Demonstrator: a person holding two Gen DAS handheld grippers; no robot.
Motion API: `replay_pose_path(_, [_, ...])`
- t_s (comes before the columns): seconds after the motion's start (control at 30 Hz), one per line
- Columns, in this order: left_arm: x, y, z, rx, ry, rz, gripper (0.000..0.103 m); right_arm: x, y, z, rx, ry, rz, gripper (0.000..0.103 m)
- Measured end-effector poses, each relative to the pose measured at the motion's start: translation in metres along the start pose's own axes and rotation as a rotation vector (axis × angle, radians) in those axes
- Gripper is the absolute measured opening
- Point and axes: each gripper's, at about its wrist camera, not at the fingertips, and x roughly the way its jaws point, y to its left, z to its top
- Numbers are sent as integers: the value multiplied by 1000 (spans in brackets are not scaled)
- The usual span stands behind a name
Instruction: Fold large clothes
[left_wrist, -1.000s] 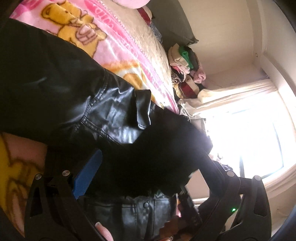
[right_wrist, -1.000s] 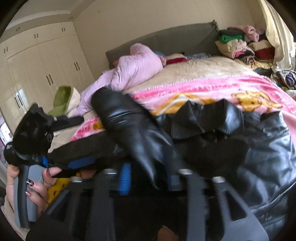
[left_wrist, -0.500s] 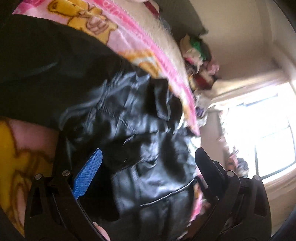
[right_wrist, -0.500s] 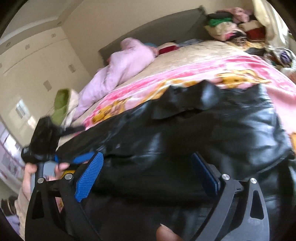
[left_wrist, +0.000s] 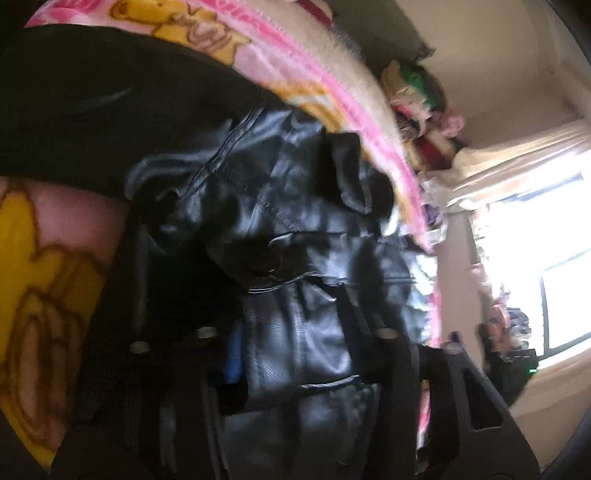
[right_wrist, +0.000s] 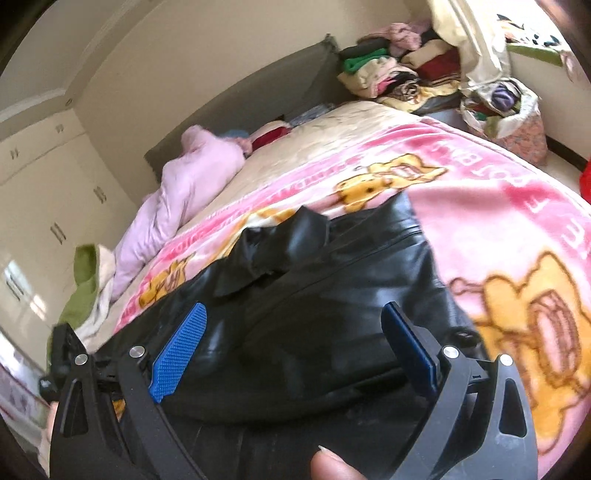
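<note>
- A pink blanket printed with yellow cartoon bears covers the bed, with a cream quilt farther up toward a grey headboard.
- A pale pink garment lies crumpled near the headboard, and a pile of folded clothes sits at the bed's far corner.
- White wardrobe doors line one wall; a bright window glares on the other side.
- The black leather jacket lies spread across the blanket at the near edge of the bed.
- The left gripper has just been closing; its jaws now stand narrow with a fold of the jacket's leather pinched between them, though the view is blurred.
- The right gripper has just been opening; its blue pads stand wide apart above the jacket, gripping nothing.
</note>
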Motion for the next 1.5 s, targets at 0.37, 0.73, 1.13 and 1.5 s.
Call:
replay_pose_path(0.37, [-46, -60, 23, 193, -220, -33, 1, -3, -14, 19, 30, -39, -69, 95])
replay_pose_path(0.73, [-34, -47, 34, 264, -240, 42, 1, 23, -64, 52, 98, -31, -331, 95])
replay_pose_path(1.13, [-8, -27, 29, 290, -175, 141, 1, 91, -87, 26, 84, 140, -412, 33])
replay_pose_path(1.5, [16, -22, 20, 353, -134, 265, 3, 54, -57, 23, 19, 36, -414, 44])
